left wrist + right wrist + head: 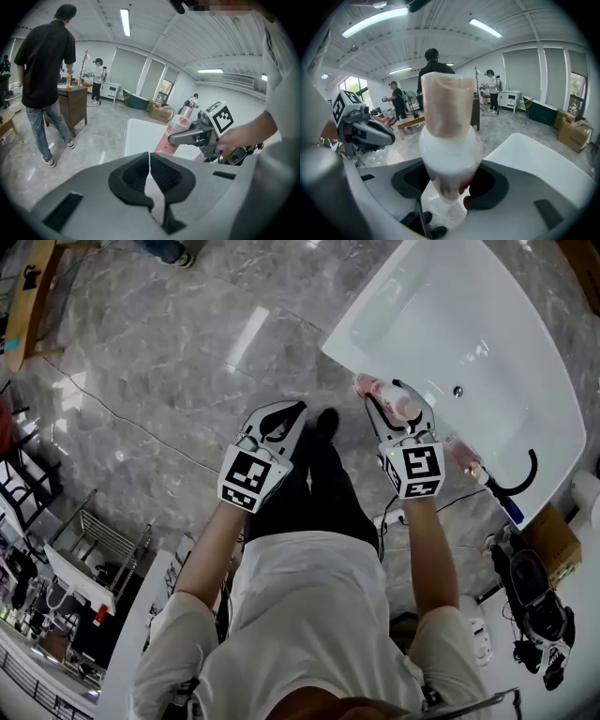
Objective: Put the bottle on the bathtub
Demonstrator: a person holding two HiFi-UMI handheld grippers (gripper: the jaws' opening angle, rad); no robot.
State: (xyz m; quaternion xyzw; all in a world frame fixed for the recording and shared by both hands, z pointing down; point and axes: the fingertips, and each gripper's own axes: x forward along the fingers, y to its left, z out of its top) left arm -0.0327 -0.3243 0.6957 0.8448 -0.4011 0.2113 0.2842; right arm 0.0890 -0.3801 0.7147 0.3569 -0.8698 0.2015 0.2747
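A pink bottle (370, 386) with a pale cap is held in my right gripper (389, 396), which is shut on it, right at the near rim of the white bathtub (450, 315). In the right gripper view the bottle (449, 140) fills the space between the jaws of that gripper (450, 183), cap pointing away, with the bathtub (534, 159) to the right. My left gripper (298, 409) hangs over the floor left of the tub, shut and empty; its pads meet in the left gripper view (149, 157), which also shows the bottle (172, 132) and the bathtub (140, 136).
A second pink bottle (464, 456) lies on the tub's rim near a black faucet (525, 479). A cardboard box (553, 540) and gear sit at the right, a metal rack (94, 531) at the left. A person in black (44, 79) stands by a wooden table.
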